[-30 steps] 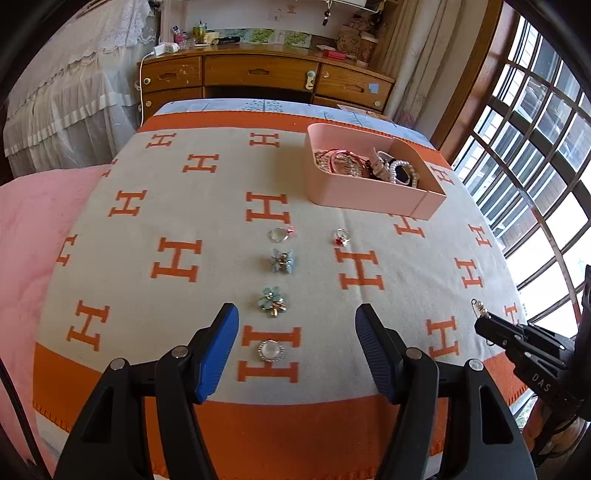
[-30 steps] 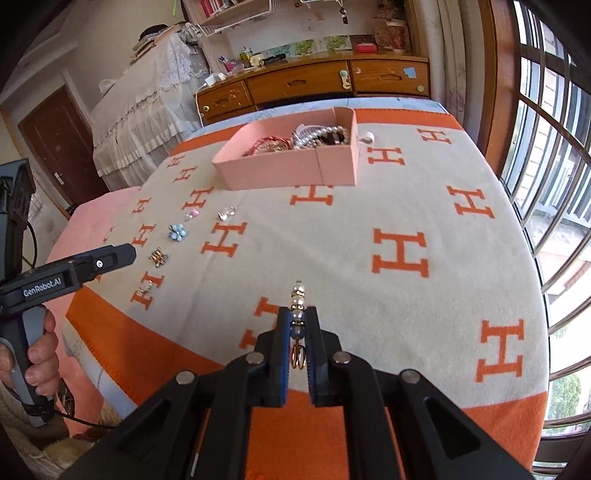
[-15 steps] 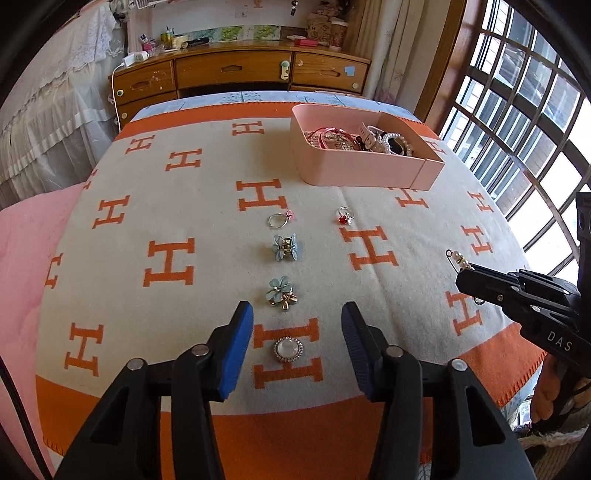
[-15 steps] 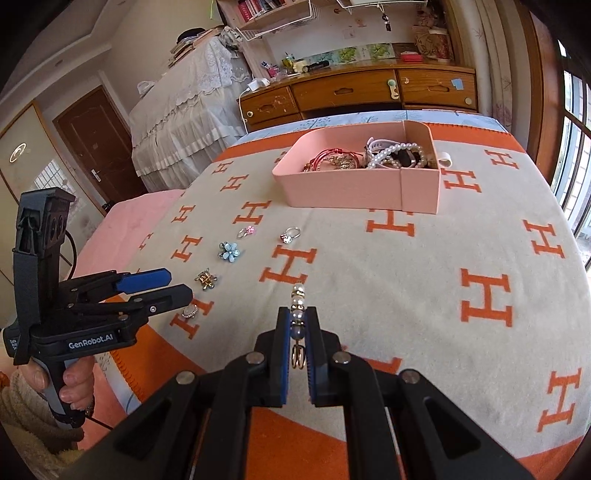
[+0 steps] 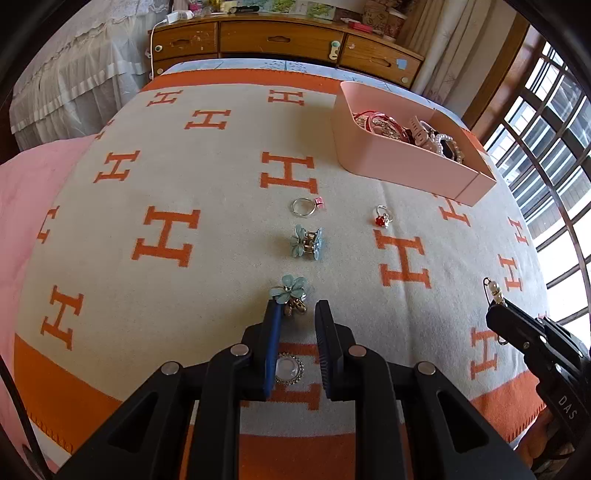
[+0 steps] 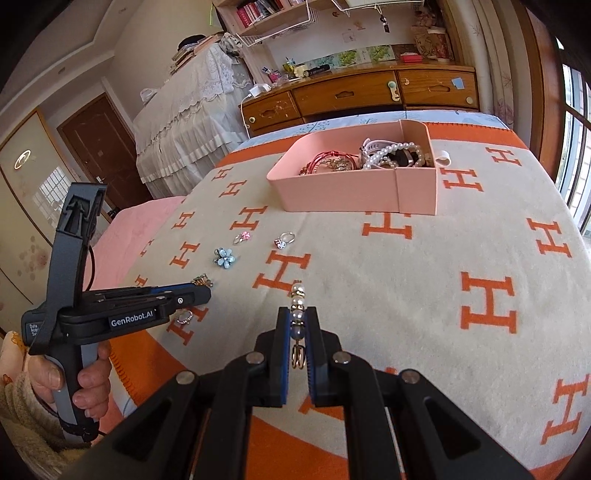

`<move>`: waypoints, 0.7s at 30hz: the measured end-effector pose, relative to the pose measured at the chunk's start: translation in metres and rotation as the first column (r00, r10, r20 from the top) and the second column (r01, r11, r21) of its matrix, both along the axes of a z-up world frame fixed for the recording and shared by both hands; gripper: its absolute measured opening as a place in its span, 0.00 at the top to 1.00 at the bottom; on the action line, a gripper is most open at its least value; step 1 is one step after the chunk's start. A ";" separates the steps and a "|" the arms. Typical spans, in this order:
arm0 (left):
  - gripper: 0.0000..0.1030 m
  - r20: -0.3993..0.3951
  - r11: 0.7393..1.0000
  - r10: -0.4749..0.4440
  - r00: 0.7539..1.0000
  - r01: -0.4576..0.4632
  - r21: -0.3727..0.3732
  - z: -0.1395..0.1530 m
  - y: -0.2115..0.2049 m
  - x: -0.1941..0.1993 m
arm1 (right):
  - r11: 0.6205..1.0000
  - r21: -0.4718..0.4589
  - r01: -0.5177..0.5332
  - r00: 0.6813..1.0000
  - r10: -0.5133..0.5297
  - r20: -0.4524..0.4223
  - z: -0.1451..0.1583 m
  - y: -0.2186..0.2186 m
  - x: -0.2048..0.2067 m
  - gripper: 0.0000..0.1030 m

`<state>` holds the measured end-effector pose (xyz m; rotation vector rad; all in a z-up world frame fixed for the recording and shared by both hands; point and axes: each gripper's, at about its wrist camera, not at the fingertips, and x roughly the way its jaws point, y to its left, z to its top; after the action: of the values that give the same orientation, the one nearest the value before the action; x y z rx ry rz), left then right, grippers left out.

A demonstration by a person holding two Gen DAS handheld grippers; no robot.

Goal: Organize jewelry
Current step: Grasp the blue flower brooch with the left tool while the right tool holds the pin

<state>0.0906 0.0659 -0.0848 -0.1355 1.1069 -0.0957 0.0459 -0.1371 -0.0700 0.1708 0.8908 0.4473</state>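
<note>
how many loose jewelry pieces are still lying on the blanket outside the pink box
5. Pink-stone ring and red-stone ring nearest the pink box; blue flower clip below; flower piece at the left tool tips; round brooch between its fingers. None seems hidden.

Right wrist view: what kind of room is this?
Probably a home bedroom. The work surface is a bed under a beige blanket with orange H marks; behind it stand a wooden chest of drawers and a wall shelf of books.
</note>
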 end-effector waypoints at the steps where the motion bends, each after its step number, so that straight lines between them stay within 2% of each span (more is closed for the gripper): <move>1: 0.81 -0.002 1.000 0.002 1.000 -0.002 0.005 0.000 -0.001 0.000 | 1.000 -0.016 0.008 1.000 -0.008 -0.008 -0.001 0.001 0.001 0.93; 9: 0.80 -0.005 0.998 0.035 0.999 -0.034 0.061 0.001 -0.011 0.010 | 0.996 -0.089 0.029 0.999 -0.030 -0.017 -0.005 0.008 0.004 0.93; 10: 0.82 -0.004 0.997 0.036 0.999 -0.036 0.064 0.001 -0.011 0.011 | 0.995 -0.097 0.029 0.999 -0.031 -0.015 -0.005 0.009 0.003 0.93; 11: 0.88 -0.001 0.997 0.037 0.999 -0.037 0.068 0.001 -0.012 0.011 | 0.994 -0.104 0.029 0.999 -0.030 -0.014 -0.004 0.011 0.003 0.93; 21: 0.89 0.038 0.998 0.002 0.999 -0.004 0.059 0.010 -0.019 0.003 | 0.992 -0.122 0.028 0.999 -0.025 0.027 0.004 0.014 -0.004 0.93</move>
<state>0.0940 0.0467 -0.0747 -0.0824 1.0706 -0.0630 0.0416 -0.1234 -0.0661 0.0650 0.8876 0.3681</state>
